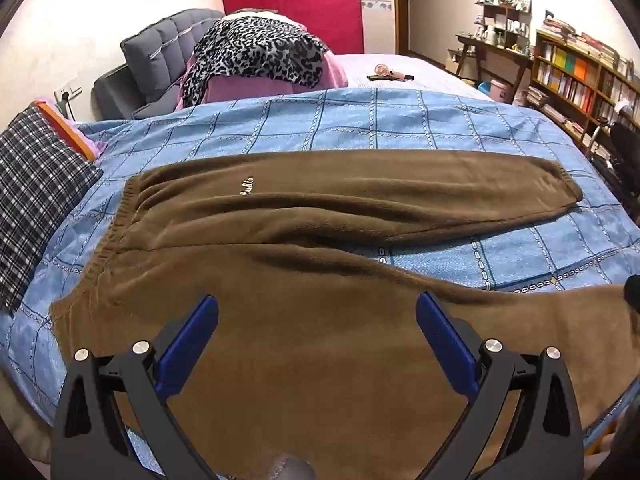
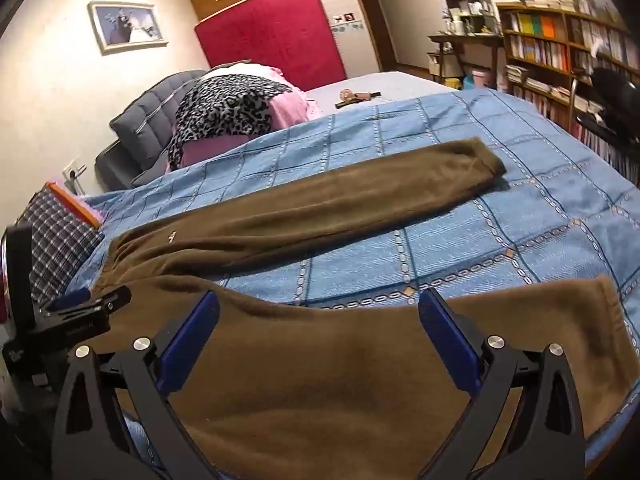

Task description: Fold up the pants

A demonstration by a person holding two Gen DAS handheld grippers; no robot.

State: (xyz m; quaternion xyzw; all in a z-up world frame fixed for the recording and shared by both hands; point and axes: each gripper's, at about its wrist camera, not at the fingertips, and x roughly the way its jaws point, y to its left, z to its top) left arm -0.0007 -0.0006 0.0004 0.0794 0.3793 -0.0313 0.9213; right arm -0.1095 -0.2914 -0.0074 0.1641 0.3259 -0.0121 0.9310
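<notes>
Pants (image 1: 320,216) flat on the bed (image 1: 400,120), legs splayed so I can fold one over. Left gripper (image 1: 317,322) near waistband, right gripper (image 2: 319,322) near cuff; both spread wide, pinching nothing.

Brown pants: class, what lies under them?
The pants lie spread on a blue checked bedspread. Whatever lies beneath that is covered.

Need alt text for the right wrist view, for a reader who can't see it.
Brown pants lie spread flat on a blue checked bedspread, legs apart, the near leg under the open right gripper, which holds nothing. The left gripper shows at the left edge; beyond are a leopard-print cloth and bookshelves.
</notes>
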